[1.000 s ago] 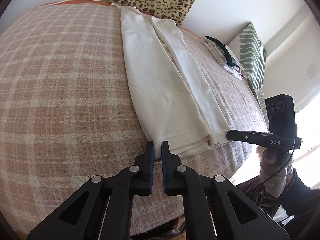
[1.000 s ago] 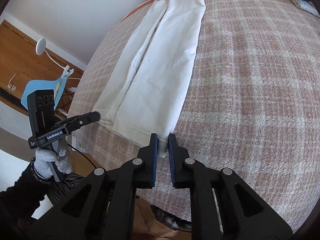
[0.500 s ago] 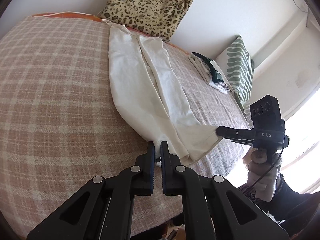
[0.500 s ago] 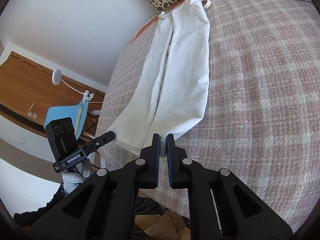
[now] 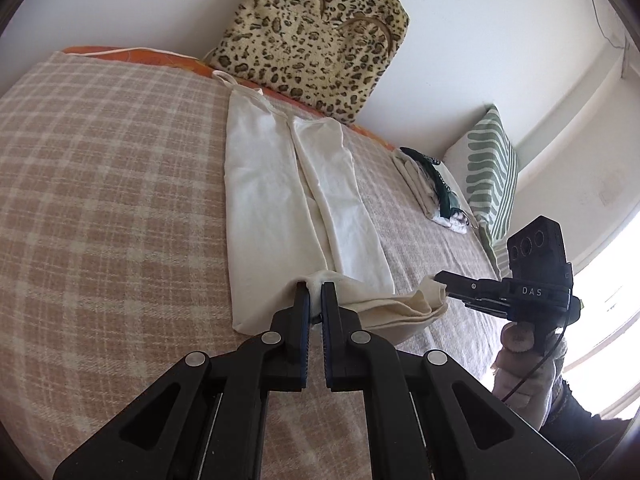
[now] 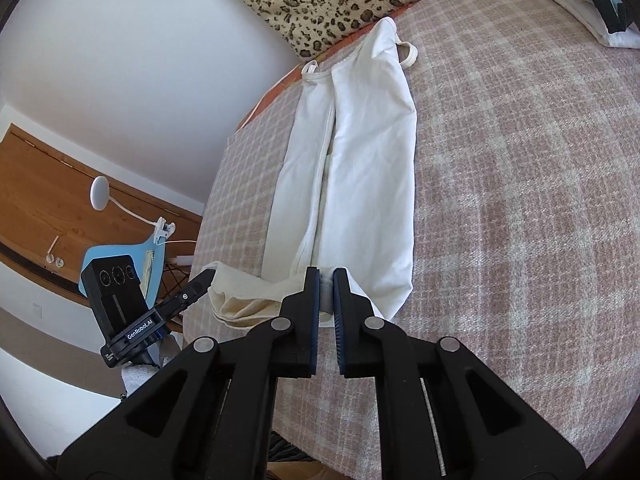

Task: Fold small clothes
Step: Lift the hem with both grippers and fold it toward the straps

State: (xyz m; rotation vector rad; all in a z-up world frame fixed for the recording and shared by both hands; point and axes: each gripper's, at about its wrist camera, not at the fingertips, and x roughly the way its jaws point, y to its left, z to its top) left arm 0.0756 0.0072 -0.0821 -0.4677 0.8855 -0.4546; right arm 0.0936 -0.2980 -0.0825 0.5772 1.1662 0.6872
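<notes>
Since a moment ago both bottom corners of the cream top (image 5: 276,200) have lifted off the plaid bed (image 5: 100,200), the left gripper (image 5: 315,294) and right gripper (image 6: 326,280) clenched on them, hem mid-frame, ready to carry toward the straps.

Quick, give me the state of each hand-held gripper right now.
Left hand-held gripper: shut on the hem of the white garment.
Right hand-held gripper: shut on the same hem, other corner.

Two claws (image 5: 315,294) (image 6: 326,280), one cream garment (image 5: 272,200), one leopard-print bag (image 5: 316,40), one striped pillow (image 5: 490,176), one clothes pile (image 5: 432,188)
</notes>
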